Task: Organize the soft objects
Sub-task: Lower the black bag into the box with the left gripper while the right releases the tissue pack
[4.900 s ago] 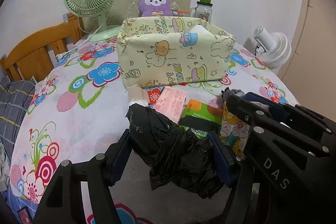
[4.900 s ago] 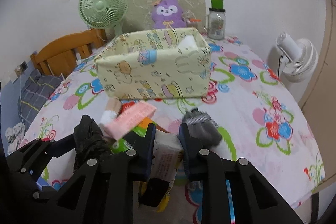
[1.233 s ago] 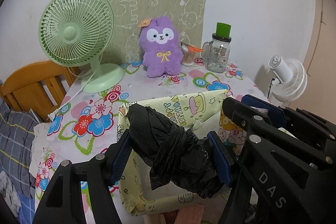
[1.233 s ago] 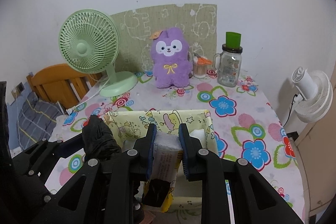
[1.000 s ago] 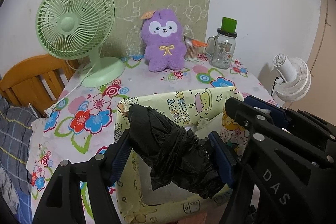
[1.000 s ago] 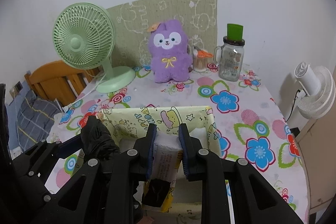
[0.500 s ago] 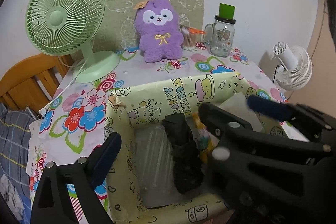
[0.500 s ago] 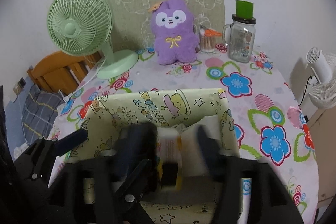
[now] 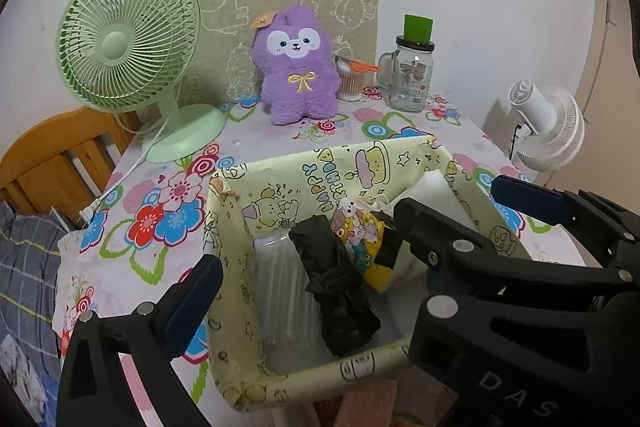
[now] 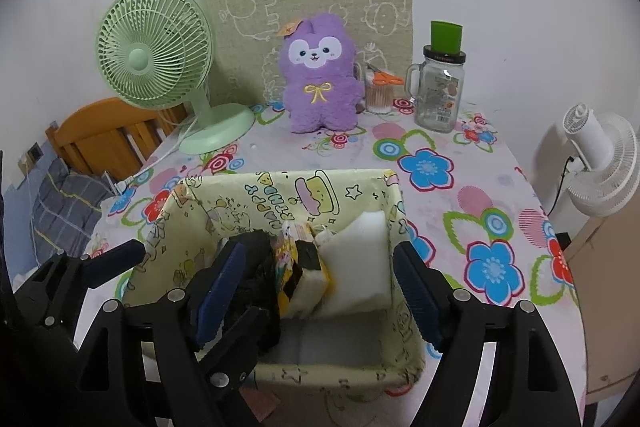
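A pale yellow cartoon-print fabric box [image 9: 236,311] [image 10: 280,195] stands open on the flowered table. Inside lie a crumpled black plastic bag [image 9: 340,291], a yellow cartoon tissue pack [image 9: 360,235] [image 10: 296,267] and a white sponge block [image 10: 360,259] [image 9: 432,187]. My left gripper [image 9: 316,291] is open and empty above the box, its fingers either side of the bag. My right gripper [image 10: 320,291] is open and empty above the box, straddling the pack and the sponge. The right gripper's finger [image 9: 440,239] crosses the left wrist view.
A green desk fan [image 9: 128,43] stands at the back left, a purple plush [image 10: 318,75], a cotton-swab cup [image 10: 378,91] and a glass jar mug [image 10: 440,91] along the wall. A white fan [image 10: 600,159] sits off the right edge. A wooden chair [image 9: 52,159] is left. Pink packets [image 9: 360,403] lie before the box.
Both grippers carried their loads from the table front to above the box, then opened. The black bag and the tissue pack dropped into the box.
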`<state>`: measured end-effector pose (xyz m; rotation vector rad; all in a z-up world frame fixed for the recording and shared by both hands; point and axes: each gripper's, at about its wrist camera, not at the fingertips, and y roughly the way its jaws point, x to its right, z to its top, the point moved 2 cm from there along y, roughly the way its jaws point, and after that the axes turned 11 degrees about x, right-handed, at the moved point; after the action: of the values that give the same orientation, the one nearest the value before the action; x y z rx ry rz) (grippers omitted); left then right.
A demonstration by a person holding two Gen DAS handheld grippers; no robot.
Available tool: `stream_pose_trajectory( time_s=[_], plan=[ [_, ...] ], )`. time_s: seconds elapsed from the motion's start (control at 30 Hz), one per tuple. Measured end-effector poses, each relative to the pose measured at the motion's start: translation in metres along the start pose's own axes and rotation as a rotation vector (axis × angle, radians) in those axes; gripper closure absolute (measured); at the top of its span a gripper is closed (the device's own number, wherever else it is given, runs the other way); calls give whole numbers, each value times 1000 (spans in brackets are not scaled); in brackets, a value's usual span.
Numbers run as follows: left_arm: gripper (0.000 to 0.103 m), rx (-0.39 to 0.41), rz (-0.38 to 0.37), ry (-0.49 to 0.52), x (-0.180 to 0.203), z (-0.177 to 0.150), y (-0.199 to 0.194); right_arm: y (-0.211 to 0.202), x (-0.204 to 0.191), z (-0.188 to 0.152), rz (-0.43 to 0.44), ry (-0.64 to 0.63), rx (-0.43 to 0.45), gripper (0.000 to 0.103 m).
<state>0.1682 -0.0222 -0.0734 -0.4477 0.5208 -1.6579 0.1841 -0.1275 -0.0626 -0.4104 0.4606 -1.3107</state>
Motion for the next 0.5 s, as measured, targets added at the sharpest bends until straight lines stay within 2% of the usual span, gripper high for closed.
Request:
stream_pose_trajectory(
  time_s=[0.13,0.5],
  plan=[
    [0,12,5,-4,2,-1,-10,-10,-2,-2,-1,-8,6,13],
    [0,54,-6,0,14,-5,-40,-42,-4,-7,-9,-5,44,12]
  ],
)
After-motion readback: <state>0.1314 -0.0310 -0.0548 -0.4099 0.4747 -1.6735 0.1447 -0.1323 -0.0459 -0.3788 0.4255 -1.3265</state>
